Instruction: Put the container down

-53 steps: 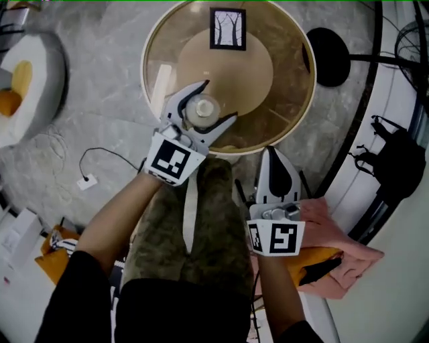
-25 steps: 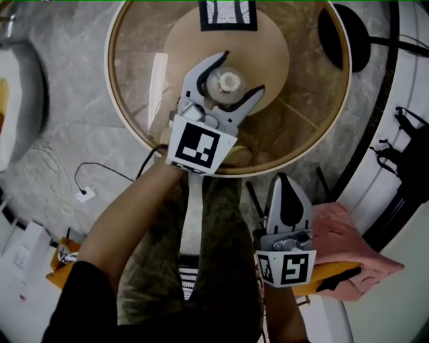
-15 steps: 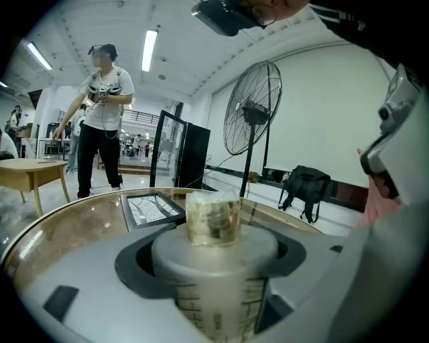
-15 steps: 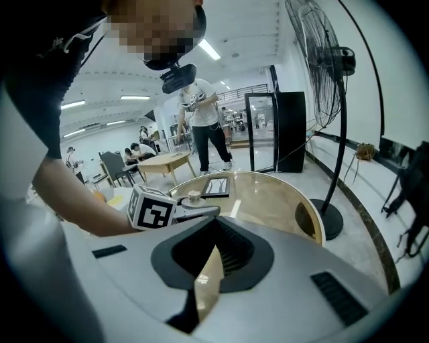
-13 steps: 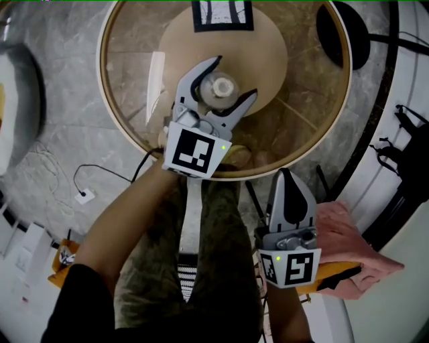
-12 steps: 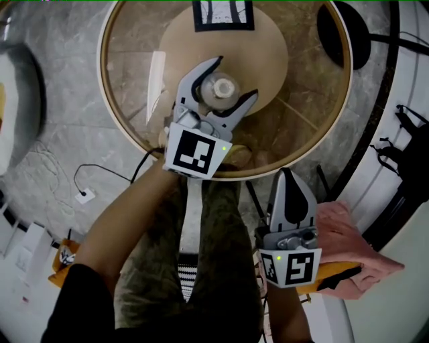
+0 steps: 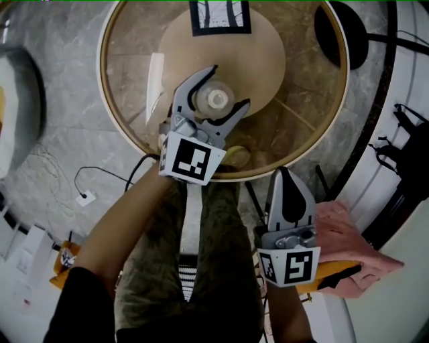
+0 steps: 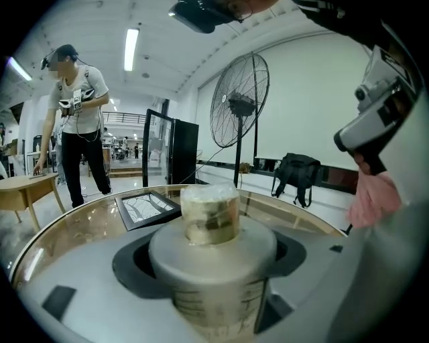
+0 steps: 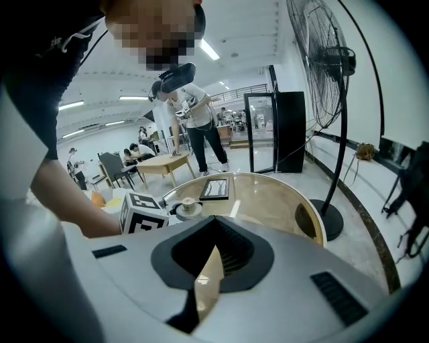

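A clear container (image 7: 216, 99) with a grey collar and a pale cap stands upright between the jaws of my left gripper (image 7: 213, 90), which is shut on it. It is over the round glass table (image 7: 315, 114), near the tan disc under the glass; whether its base touches the glass is hidden. In the left gripper view the container (image 8: 209, 221) fills the middle, held by the left gripper (image 8: 211, 271). My right gripper (image 7: 287, 182) hangs shut and empty just off the table's near rim. The right gripper view shows the right gripper (image 9: 213, 258) with its jaws together, and the container (image 9: 188, 206) far off.
A black picture frame (image 7: 220, 17) lies at the table's far side. A floor fan's black base (image 7: 338, 33) stands right of the table. A pink cloth (image 7: 348, 241) lies by my right hand, a cable and plug (image 7: 84, 197) on the floor at left. A person (image 8: 75, 120) stands beyond.
My left gripper, still holding the container, has drifted a little toward the table's near rim. The right gripper has stayed where it was, shut.
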A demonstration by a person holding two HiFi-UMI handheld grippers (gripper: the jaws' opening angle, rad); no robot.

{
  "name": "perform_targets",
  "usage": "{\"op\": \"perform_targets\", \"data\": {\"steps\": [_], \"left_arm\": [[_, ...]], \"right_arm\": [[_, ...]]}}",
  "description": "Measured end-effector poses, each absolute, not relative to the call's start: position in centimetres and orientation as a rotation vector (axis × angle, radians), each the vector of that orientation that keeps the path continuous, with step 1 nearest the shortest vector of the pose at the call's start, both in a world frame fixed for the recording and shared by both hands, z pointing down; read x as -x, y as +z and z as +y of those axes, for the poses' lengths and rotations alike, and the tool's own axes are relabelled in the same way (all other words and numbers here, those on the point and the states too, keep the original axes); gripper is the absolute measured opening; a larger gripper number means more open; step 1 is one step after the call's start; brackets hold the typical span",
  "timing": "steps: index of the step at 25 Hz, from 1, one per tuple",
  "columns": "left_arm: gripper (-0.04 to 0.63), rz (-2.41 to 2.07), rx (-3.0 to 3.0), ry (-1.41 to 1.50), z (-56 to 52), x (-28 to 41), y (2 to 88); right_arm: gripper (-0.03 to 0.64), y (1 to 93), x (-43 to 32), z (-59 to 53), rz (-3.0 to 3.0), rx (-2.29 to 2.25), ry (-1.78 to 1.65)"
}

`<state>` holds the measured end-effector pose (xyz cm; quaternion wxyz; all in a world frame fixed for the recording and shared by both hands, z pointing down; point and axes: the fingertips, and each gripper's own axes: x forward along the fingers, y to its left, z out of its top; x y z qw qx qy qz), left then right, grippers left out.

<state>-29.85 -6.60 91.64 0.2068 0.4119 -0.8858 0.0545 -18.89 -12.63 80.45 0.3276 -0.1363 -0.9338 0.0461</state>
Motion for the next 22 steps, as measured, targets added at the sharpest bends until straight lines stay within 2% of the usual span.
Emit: {"op": "perform_targets", "data": {"steps": [22], "left_arm": [[0.367,-2.403,-1.197,0.263,-4.6,27.7,91.7]], "right_arm": [[0.021,78.4,19.0,-10.6,-2.479,0.438,0.012]]}}
